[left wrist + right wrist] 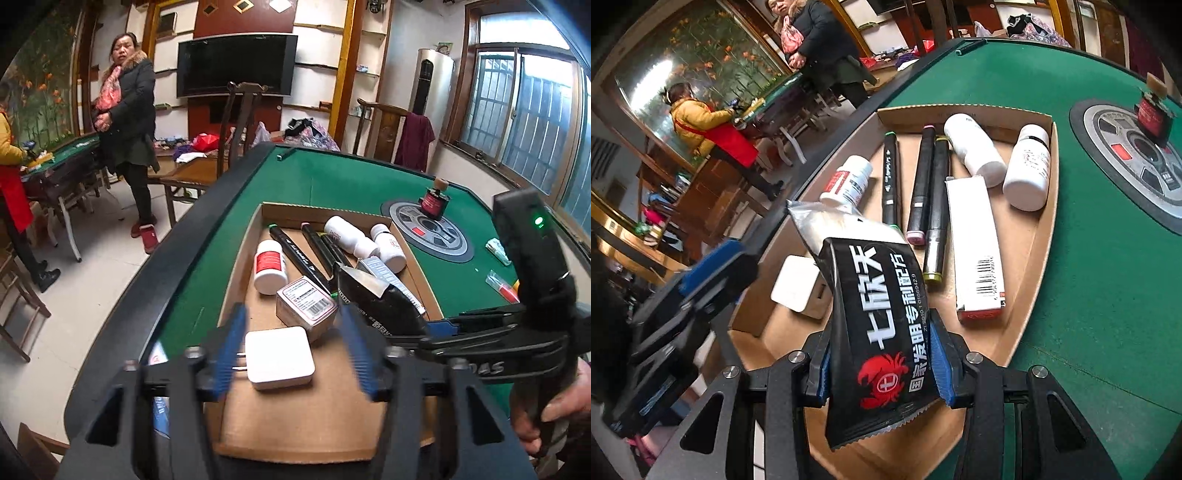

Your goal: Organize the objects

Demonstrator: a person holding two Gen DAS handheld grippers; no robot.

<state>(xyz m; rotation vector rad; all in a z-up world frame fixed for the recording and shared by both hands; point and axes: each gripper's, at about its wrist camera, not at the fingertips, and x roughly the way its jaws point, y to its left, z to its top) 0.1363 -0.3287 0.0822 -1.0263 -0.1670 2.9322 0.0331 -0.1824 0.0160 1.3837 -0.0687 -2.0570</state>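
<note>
A shallow cardboard box (317,208) lies on the green felt table. It holds white pill bottles (269,266), black markers (295,251), a small barcoded carton (306,302) and a long white carton (975,251). My left gripper (293,354) stands open low over the box's near end. A white charger plug (279,358) rests on the box floor between its blue pads, clear of them. My right gripper (882,362) is shut on a black sachet (871,325) with a red crab logo, held tilted above the box (960,110) beside the charger (796,282).
A dark corked bottle (434,201) stands on the round centre panel (443,240) of the table. Small packets (498,251) lie on the felt at the right. A wooden chair (240,122) stands beyond the far rim, and two people (129,122) are at another table on the left.
</note>
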